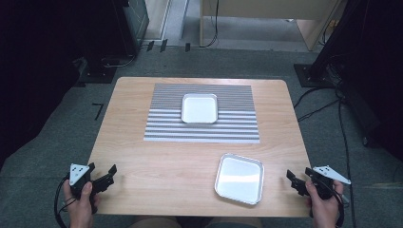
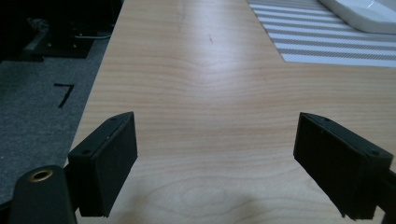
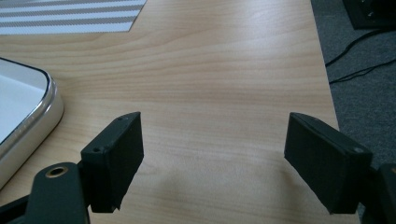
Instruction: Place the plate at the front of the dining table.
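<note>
— Any writing, labels or brand names you can read here?

— Nothing legible on the table [image 1: 157, 166], the striped mat [image 1: 202, 128] or either tray. The one sign is a black tape mark [image 1: 98, 110] on the grey carpet, at the left of the frame in the high view; it is shaped like a "7". It also appears at the left of the left gripper view [image 2: 64, 94].

A pale wooden worktop [image 1: 157, 161] carries a grey-and-white striped mat [image 1: 161, 128], well ahead of both tongs. A white square dish [image 1: 199, 108] sits on that mat. A metal tray [image 1: 239, 178] lies on bare wood, near the right tongs [image 1: 291, 179], on their inner side.
</note>
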